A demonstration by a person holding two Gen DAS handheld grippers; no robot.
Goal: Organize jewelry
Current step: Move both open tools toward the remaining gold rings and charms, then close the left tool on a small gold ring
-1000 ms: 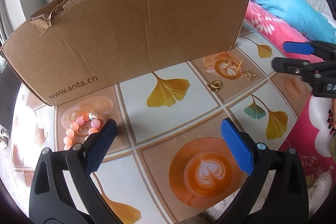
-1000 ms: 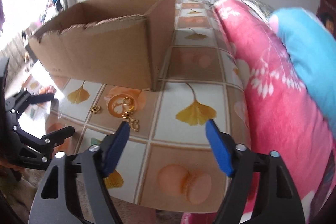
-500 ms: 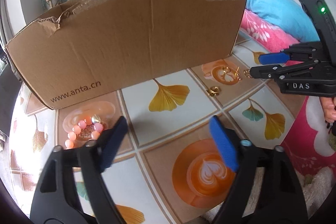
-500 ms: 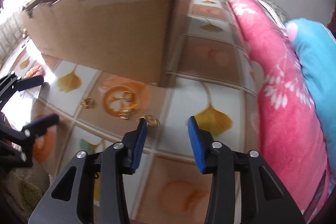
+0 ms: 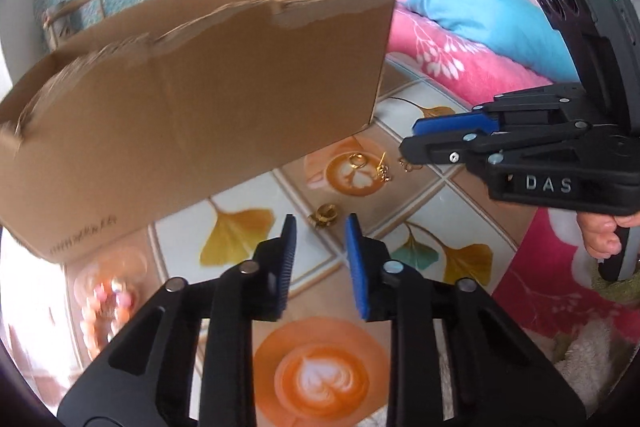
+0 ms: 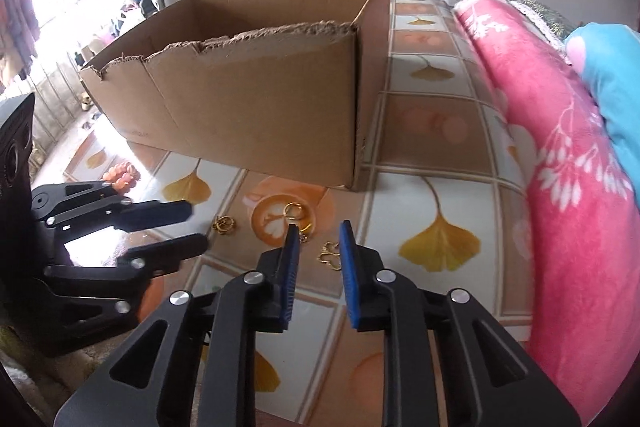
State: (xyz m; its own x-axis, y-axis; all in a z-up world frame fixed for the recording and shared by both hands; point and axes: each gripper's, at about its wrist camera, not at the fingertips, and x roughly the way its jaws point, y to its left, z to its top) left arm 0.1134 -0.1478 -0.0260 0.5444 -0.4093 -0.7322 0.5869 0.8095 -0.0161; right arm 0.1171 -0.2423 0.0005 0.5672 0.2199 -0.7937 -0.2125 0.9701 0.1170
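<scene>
Two tongs tilted down over the tiled surface (image 6: pixel 436 155), both just narrowed with nothing between the pads, left tongs (image 5: pixel 320 223) just short of a gold ring (image 5: pixel 324 215), right tongs (image 6: pixel 319 231) framing a gold charm (image 6: pixel 329 255), cardboard box (image 6: pixel 248 107) beyond.

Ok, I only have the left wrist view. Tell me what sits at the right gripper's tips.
Observer: From the right wrist view, a gold charm lies on the table and shows in the gap of the right gripper. Its jaws have just been closing, but the pads are not pressing on the charm.
Operator: Now describe the beads. They are a blur here.
Observer: It is an orange bead bracelet, sharp in that view, lying on the table near the front left corner of the box.
Operator: Look inside the box.
Observer: That view looks over its torn front rim. The upper inner walls are bare, and the floor is hidden.
</scene>
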